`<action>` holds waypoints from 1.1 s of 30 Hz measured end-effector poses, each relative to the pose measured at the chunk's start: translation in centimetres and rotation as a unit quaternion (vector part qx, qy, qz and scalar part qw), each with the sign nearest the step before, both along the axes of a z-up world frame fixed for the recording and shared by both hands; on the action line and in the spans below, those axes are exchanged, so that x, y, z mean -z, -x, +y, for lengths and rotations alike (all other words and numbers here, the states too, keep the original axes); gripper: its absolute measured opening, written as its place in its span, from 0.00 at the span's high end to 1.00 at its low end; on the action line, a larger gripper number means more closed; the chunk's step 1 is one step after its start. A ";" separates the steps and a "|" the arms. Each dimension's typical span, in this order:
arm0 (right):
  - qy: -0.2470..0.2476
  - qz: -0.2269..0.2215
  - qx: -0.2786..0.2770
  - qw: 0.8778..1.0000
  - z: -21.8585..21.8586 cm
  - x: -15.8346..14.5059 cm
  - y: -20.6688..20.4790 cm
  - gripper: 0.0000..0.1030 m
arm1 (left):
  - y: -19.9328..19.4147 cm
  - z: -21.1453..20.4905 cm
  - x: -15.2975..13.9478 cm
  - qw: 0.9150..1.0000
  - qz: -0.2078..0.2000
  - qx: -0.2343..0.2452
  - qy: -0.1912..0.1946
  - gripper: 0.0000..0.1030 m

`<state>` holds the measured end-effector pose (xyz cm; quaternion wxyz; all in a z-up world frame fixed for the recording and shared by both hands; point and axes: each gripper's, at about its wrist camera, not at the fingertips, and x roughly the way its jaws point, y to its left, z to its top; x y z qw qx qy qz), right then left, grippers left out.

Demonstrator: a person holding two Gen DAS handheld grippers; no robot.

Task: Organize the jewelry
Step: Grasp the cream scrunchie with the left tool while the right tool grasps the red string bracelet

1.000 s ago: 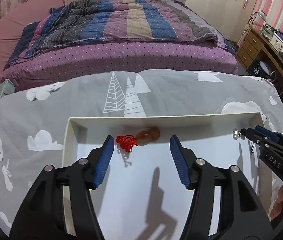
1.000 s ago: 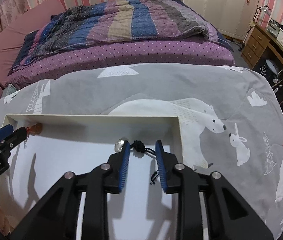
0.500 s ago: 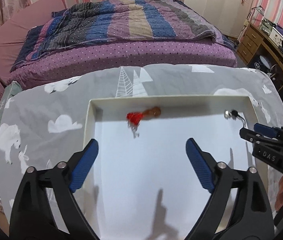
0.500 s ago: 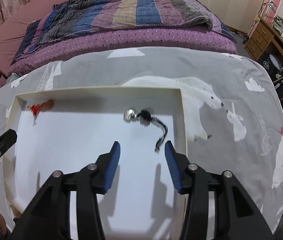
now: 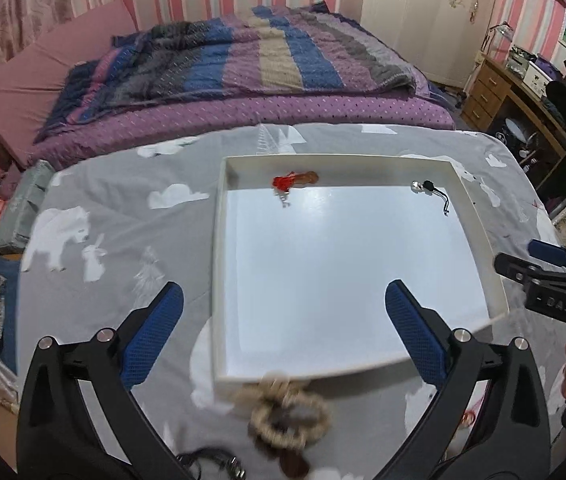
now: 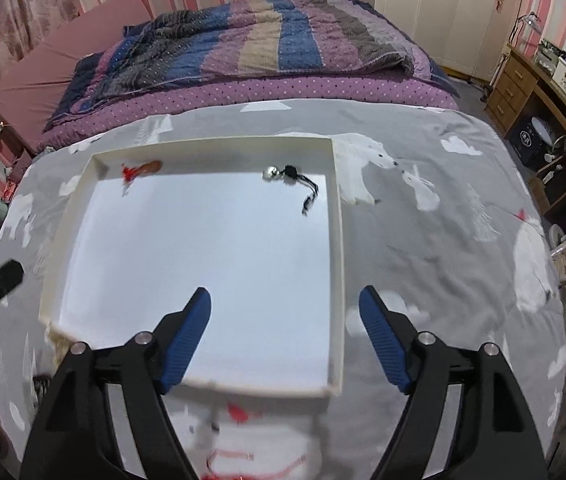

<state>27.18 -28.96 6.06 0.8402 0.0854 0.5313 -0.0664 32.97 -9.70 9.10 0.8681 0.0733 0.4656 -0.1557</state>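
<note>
Currently both claws hang with their blue pads spread wide and nothing between them. Seen from the left wrist, the left claw (image 5: 281, 334) straddles the near left corner of the white tray (image 5: 219, 272), one pad over the grey animal-print cloth (image 5: 115, 208) and the other over the tray floor. Inside the tray, against the far wall, lies a red-knotted amber pendant (image 5: 295, 180) towards the left, and well apart from it, near the far right corner, a small silver bell on a black cord (image 5: 429, 190). Just outside the tray's near edge, on the cloth, sits a blurred beige beaded bracelet (image 5: 289, 416), with a darker, indistinct piece below it. The right claw (image 5: 539, 260) shows at the right edge of that view, beside the tray's right wall. From the right wrist, the right claw (image 6: 285, 334) straddles the tray's right wall (image 6: 337, 280), one pad over the tray floor and one over the cloth; blurred red-and-pink strings (image 6: 243, 414) lie on the cloth near the tray's front edge. Beyond the worktop stands a bed with a striped quilt (image 6: 251, 36).
</note>
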 end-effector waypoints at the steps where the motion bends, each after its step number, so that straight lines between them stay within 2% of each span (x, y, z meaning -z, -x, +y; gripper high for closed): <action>1: 0.000 -0.006 -0.001 1.000 0.1 -0.6 1.2 0.19 | 1.0 0.5 -0.6 1.000 -0.006 0.002 0.003 0.03; 4: 0.001 -0.031 -0.004 1.000 0.2 -2.1 4.0 0.16 | 3.6 1.9 -2.0 1.000 -0.019 0.008 0.015 0.03; 8: 0.001 -0.050 -0.008 0.999 0.2 -3.7 7.1 0.16 | 6.7 3.5 -3.1 0.999 -0.037 0.007 0.009 0.03; 11: 0.002 -0.066 -0.009 0.998 0.3 -4.7 9.4 0.16 | 8.3 5.2 -3.5 0.999 -0.035 0.001 0.020 0.03; 16: 0.000 -0.085 -0.008 0.996 0.5 -5.5 12.5 0.16 | 10.7 7.4 -3.0 0.999 -0.037 -0.007 0.016 0.03; 22: 0.007 -0.089 -0.012 0.996 1.2 -5.1 14.7 0.16 | 12.7 9.1 -2.1 0.999 -0.044 -0.016 0.016 0.03; 33: 0.013 -0.066 -0.021 0.998 2.6 -2.1 16.4 0.16 | 12.6 8.4 1.7 1.000 -0.002 -0.015 0.023 0.03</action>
